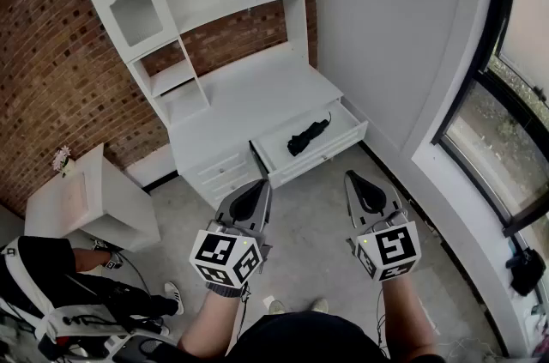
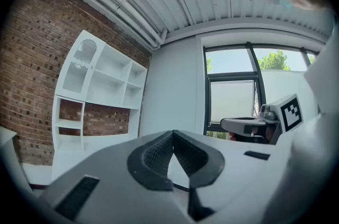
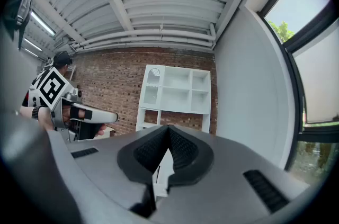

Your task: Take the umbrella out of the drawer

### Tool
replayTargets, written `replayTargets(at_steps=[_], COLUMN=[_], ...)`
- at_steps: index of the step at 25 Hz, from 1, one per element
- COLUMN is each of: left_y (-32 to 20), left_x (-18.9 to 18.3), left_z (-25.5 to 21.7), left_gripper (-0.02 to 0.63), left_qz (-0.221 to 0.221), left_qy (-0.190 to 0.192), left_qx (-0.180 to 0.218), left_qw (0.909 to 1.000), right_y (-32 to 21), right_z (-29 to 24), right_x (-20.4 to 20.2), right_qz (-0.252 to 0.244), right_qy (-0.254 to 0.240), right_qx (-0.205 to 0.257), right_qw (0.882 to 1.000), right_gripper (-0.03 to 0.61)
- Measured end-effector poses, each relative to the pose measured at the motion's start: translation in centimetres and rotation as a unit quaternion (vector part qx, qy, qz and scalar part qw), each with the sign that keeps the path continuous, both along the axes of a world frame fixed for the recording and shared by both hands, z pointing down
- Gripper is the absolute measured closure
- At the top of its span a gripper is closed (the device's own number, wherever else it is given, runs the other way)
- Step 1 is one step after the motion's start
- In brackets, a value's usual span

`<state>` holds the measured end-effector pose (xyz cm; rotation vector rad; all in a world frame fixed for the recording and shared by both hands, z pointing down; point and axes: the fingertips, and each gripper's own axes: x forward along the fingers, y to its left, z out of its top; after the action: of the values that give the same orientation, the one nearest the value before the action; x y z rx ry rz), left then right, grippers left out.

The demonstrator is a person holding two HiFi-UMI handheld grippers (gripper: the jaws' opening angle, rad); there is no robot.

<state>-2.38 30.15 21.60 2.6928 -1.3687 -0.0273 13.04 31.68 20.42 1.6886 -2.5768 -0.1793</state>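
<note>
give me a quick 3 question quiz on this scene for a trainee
1. True or false: the drawer holding the umbrella is open.
2. Pick one. The right gripper is: A) shut on the umbrella, B) shut and empty, short of the drawer, C) wide open over the drawer.
3. Fill in: the wall behind the white cabinet is made of ____.

Key: 1 true; 2 B; 3 brick.
</note>
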Motion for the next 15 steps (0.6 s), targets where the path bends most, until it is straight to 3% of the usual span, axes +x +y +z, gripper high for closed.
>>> replayTargets(at_steps=[10,15], left_y=[0.4,0.2], left_x=[2.4,3.5], left_z=[0.5,-0.2], left_gripper=[0.607,0.607], left_qz=[0.003,-0.001], left_qy=[-0.008,-0.021], left_qx=[-0.003,0.004], left_qw=[1.0,0.9998], right_y=[0.4,0.4], right_z=[0.2,-1.3], right_x=[1.3,3.2], right_qz=[-0.01,-0.029], right_qy=[0.009,-0.021], right_qx=[0.005,0.019], right_qw=[1.0,0.999], right_gripper=[0.578,0.577])
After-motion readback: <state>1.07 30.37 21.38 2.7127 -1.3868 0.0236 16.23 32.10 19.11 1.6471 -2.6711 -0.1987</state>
